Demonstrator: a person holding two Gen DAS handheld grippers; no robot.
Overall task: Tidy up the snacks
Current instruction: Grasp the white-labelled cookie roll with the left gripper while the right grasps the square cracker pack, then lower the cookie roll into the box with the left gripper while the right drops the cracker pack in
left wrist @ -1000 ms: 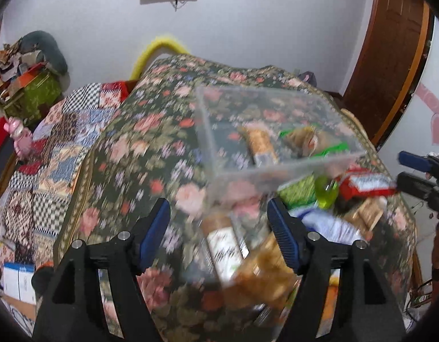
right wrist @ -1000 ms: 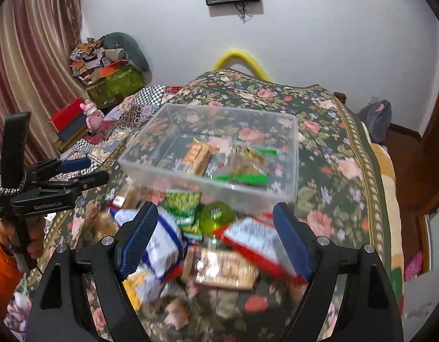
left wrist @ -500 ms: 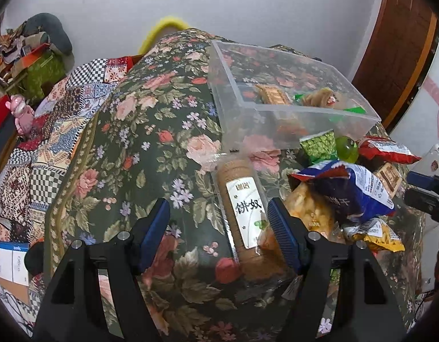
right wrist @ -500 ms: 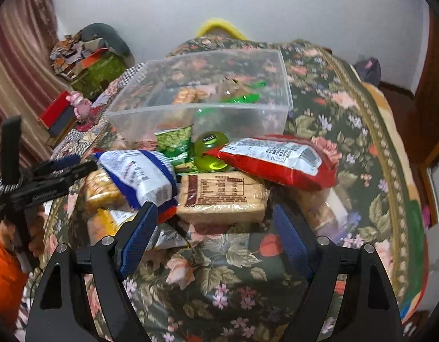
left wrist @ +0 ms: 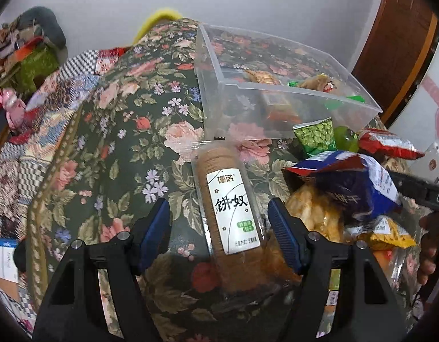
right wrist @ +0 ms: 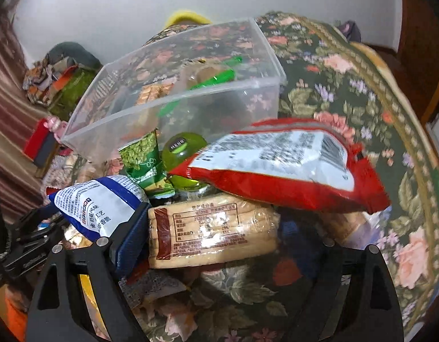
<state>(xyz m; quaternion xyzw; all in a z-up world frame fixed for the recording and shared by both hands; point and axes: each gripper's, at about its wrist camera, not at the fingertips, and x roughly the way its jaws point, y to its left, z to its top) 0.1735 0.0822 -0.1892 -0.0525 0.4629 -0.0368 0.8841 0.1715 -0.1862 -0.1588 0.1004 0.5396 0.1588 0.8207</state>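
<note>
A clear plastic bin (left wrist: pixel 276 97) (right wrist: pixel 173 105) stands on the floral bedspread and holds a few snacks. In front of it lies a pile of snacks. My left gripper (left wrist: pixel 219 228) is open, its jaws on either side of a brown biscuit roll with a white label (left wrist: pixel 230 208). My right gripper (right wrist: pixel 210 236) is open around a pale cracker pack (right wrist: pixel 213 233); the right finger is hidden behind it. A red bag (right wrist: pixel 287 162) lies over the crackers. A blue-white bag (right wrist: pixel 96 208) (left wrist: pixel 353 188), a green pea packet (right wrist: pixel 142 156) and a green jelly cup (right wrist: pixel 185 148) lie nearby.
The floral bedspread (left wrist: pixel 128 142) stretches left and behind the bin. A patchwork quilt (left wrist: pixel 34 119) and piled clothes (left wrist: pixel 25 45) lie at the left. A wooden door (left wrist: pixel 396 28) stands at the right. A yellow packet (left wrist: pixel 390 236) lies under the blue bag.
Both grippers have dropped toward the snack pile. The left one now straddles the biscuit roll, the right one straddles the cracker pack. The bin has not moved.
</note>
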